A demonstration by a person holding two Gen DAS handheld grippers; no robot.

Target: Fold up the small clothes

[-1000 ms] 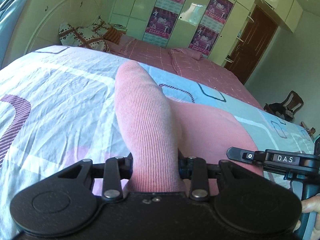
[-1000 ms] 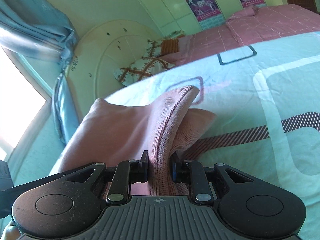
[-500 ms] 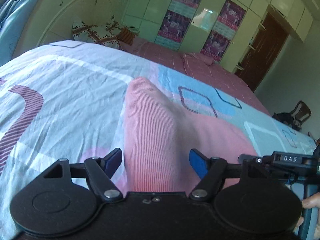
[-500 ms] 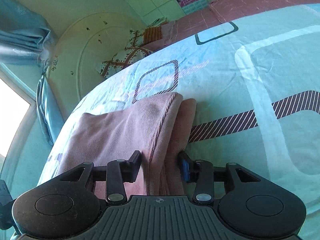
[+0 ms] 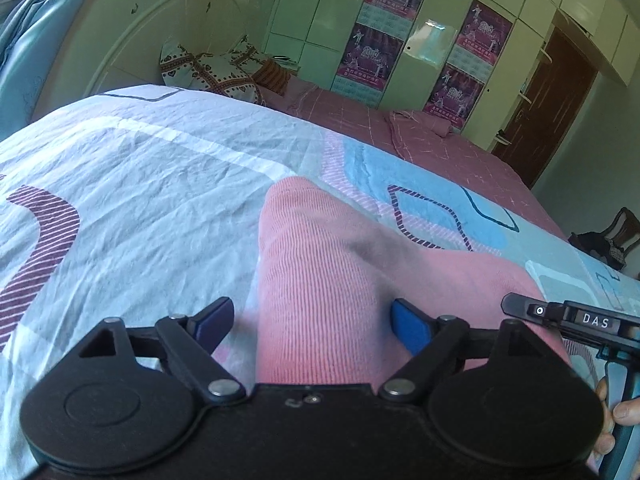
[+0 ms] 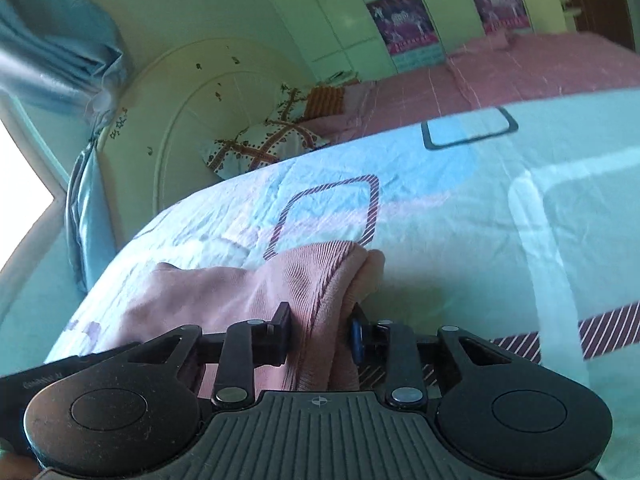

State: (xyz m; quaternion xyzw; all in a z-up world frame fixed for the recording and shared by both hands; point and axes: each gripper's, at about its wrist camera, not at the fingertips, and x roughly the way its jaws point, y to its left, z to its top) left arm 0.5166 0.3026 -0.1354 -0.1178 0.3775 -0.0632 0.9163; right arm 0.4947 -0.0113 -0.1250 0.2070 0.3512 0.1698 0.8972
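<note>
A pink ribbed garment [image 5: 328, 272] lies folded on the patterned bedsheet [image 5: 140, 208]. My left gripper [image 5: 310, 320] straddles its near fold. Its jaws are opening wide, and the blue pads [image 5: 408, 324] stand off the cloth on both sides. In the right wrist view the same pink garment [image 6: 224, 292] bunches into a thick fold at its right edge. My right gripper [image 6: 320, 332] is closing on that fold, and the cloth fills the gap between its fingers. The right gripper's body [image 5: 580, 320] shows at the right edge of the left wrist view.
The light blue bedsheet [image 6: 460, 240] spreads wide on all sides of the garment. Behind it lie a pink bedspread [image 5: 420, 140], patterned pillows [image 5: 208, 68] and a white headboard [image 5: 168, 40]. Green wardrobes [image 5: 420, 32] and a brown door [image 5: 540, 96] line the far wall.
The left jaws let go of the pink fold and spread wide. The garment sank flat onto the sheet. The right jaws loosened, then narrowed again on the edge fold as both grippers sank.
</note>
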